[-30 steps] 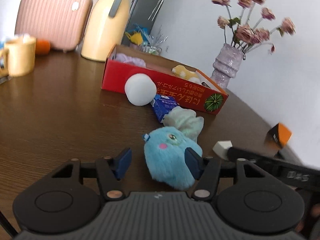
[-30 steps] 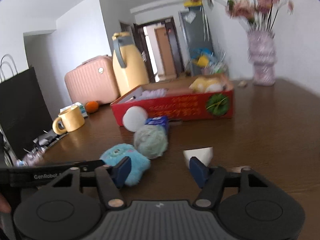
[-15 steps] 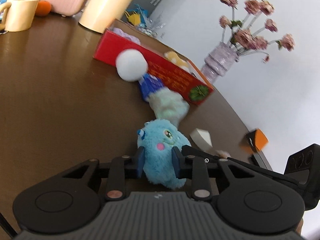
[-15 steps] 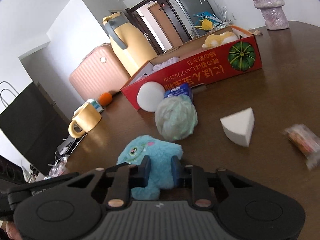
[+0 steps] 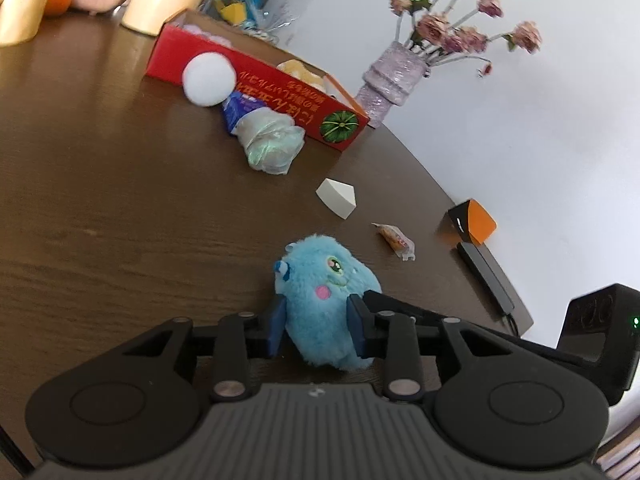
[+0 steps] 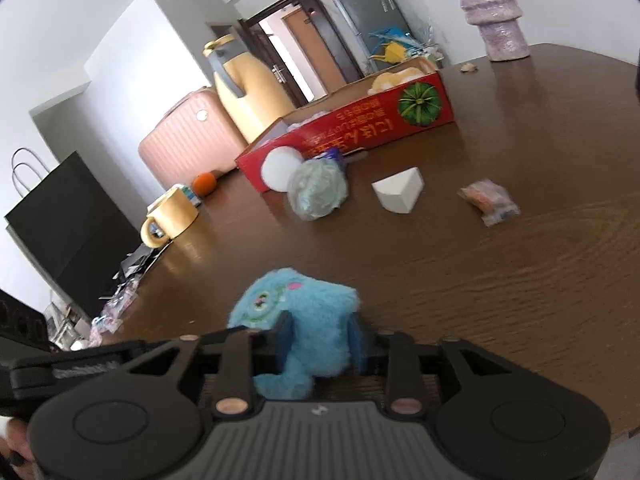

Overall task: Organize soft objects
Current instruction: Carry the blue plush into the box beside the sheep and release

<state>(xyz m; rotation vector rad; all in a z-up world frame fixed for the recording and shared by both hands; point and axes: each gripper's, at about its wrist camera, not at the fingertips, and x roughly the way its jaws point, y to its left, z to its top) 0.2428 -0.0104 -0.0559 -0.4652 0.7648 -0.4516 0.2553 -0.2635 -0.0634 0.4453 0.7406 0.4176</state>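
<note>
Both jaws opening, pads w/ fuzzy blue plush [image 5: 326, 300] between | L gripper [image 5: 316, 330] | R gripper [image 6: 318, 340] | wood-grain table [image 5: 120, 200]

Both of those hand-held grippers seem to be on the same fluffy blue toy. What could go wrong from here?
1. The left hand-held gripper and right hand-held gripper both pinch the fluffy blue plush monster, and their jaws are opening; it could slip out or be tugged between them.
2. The red cardboard box sits far across the brown wooden table, with a pale green wrapped ball before it, which may get knocked.
</note>
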